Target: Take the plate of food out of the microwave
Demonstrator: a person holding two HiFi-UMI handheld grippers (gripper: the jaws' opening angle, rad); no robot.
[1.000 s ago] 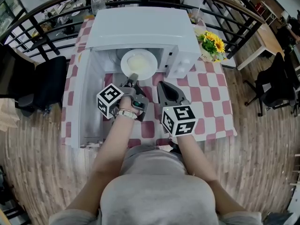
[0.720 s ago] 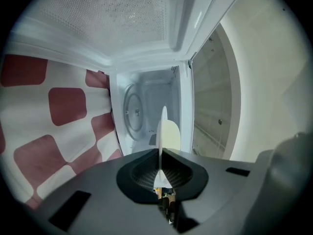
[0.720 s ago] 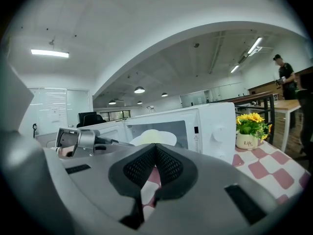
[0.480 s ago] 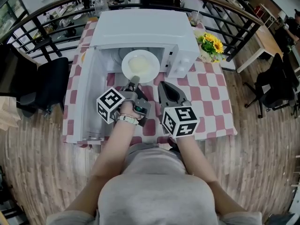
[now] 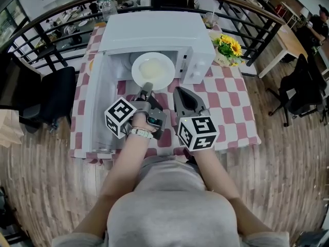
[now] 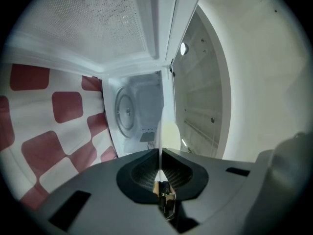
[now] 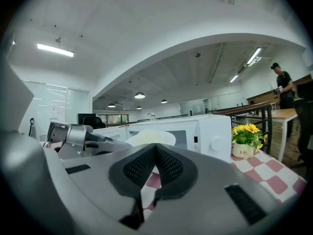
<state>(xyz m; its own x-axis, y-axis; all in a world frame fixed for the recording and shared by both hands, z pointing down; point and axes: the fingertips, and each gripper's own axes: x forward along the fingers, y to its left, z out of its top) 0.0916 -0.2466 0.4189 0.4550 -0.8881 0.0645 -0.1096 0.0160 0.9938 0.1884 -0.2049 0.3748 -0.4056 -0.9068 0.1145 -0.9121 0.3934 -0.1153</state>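
A white plate point(image 5: 152, 70) with pale food on it hangs level in front of the open mouth of the white microwave point(image 5: 154, 30). My left gripper point(image 5: 146, 88) is shut on the plate's near rim. In the left gripper view the plate point(image 6: 160, 138) shows edge-on, a thin line pinched between the pads, with the microwave's cavity and glass turntable point(image 6: 126, 110) behind it. My right gripper point(image 5: 178, 92) is just right of the plate and apart from it, shut with nothing between its jaws. The right gripper view shows the plate point(image 7: 151, 137) and the left gripper point(image 7: 83, 138) ahead of it.
The microwave door point(image 5: 95, 107) stands swung open at the left. A pot of yellow flowers point(image 5: 226, 48) stands right of the microwave on the red-and-white checked tablecloth point(image 5: 231, 107). A black railing runs behind the table, and office chairs stand at either side.
My left gripper has lifted the plate a little and drawn it slightly out from the microwave's mouth. The right gripper has risen slightly beside it.
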